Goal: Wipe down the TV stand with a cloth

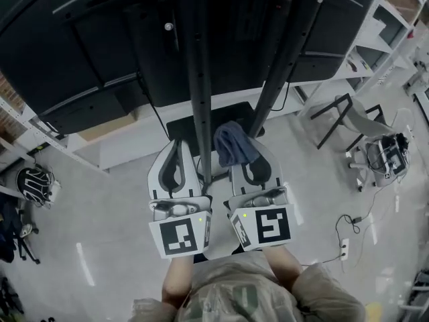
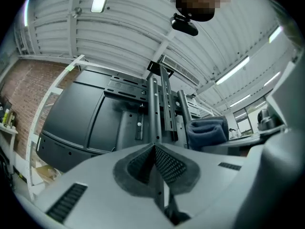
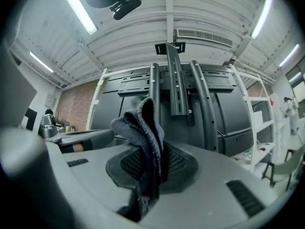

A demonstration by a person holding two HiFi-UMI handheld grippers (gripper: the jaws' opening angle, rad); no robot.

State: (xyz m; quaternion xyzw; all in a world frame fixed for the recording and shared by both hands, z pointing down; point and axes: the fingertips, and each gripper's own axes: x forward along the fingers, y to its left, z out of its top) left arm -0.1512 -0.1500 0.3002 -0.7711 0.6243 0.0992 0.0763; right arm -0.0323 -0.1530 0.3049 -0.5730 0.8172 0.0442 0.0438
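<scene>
the right gripper [image 3: 153,168] pinches the cloth [image 3: 142,123], a soft, light bunch flopping past its tips; it should drape and drag easily, so a deep mid-fold hold suits. the left gripper [image 2: 156,168], just beside it, is closed on nothing. the tv stand [image 3: 174,80] posts rise just ahead of both.

Pale grey left gripper [image 1: 175,146] and right gripper [image 1: 255,151], black mesh pads [image 2: 169,163], white cubes [image 1: 179,237] with black square markers, pale short-sleeved shirt [image 1: 241,294] at 6 o'clock
</scene>
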